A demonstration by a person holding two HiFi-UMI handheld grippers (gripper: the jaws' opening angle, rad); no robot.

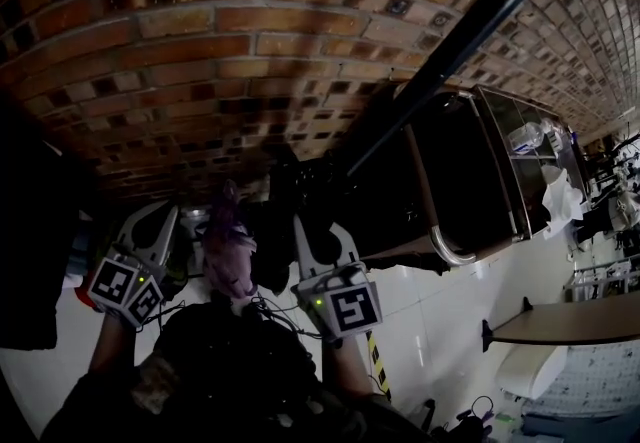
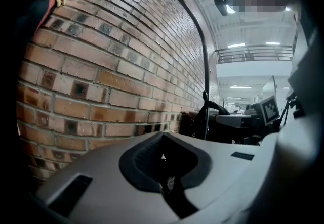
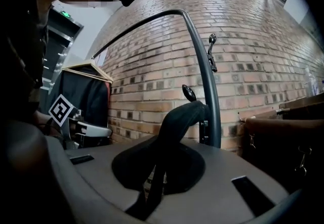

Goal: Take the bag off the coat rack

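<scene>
A: What does the right gripper [image 3: 156,175] hold?
B: Its jaws are clamped on the black bag strap [image 3: 182,117]. The strap rises to the coat rack [image 3: 211,86], just below a hook [image 3: 189,92].
A: And the left gripper [image 2: 163,161]?
B: Its jaws are together and empty. It points roughly level along the brick wall [image 2: 101,66].

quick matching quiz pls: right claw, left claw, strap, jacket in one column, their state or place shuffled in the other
Things:
1 right claw
2 left claw
3 black strap
4 dark jacket

States or places:
a hangs on a wooden hanger
b shut, nothing in it
c shut on the strap
d runs from the claw up to the coat rack pole

Pairs: 1-c; 2-b; 3-d; 4-a
</scene>
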